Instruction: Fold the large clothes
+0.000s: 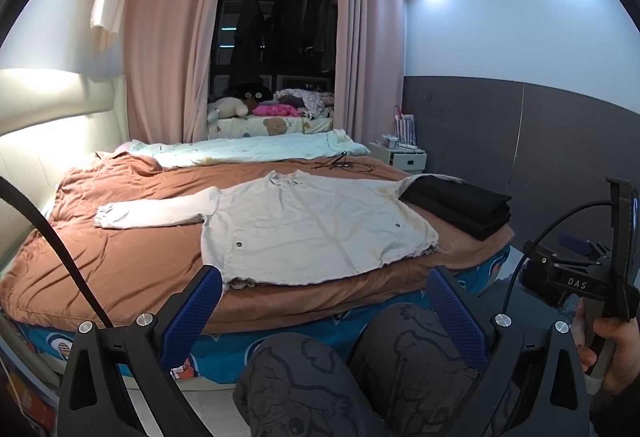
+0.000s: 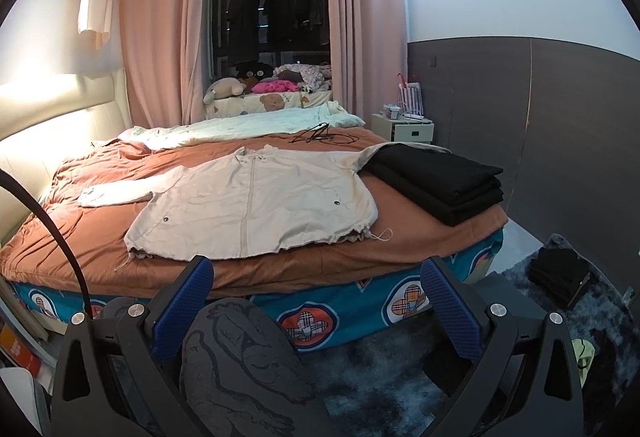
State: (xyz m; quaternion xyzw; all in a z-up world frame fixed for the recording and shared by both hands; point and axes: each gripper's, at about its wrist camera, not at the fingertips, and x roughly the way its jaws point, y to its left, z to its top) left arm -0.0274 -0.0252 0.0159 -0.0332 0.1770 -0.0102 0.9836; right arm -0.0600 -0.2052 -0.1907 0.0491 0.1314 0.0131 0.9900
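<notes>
Brown bedspread (image 2: 340, 269) mid-frame, cream jacket (image 2: 256, 205) flat on it. I see left gripper (image 1: 324, 297) and right gripper (image 2: 316, 289) spread, empty, below its hem.

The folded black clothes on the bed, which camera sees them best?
The right wrist view: the folded black stack of clothes sits large there, its layered edges clear. The left wrist view shows the same stack smaller and off to the side.
</notes>
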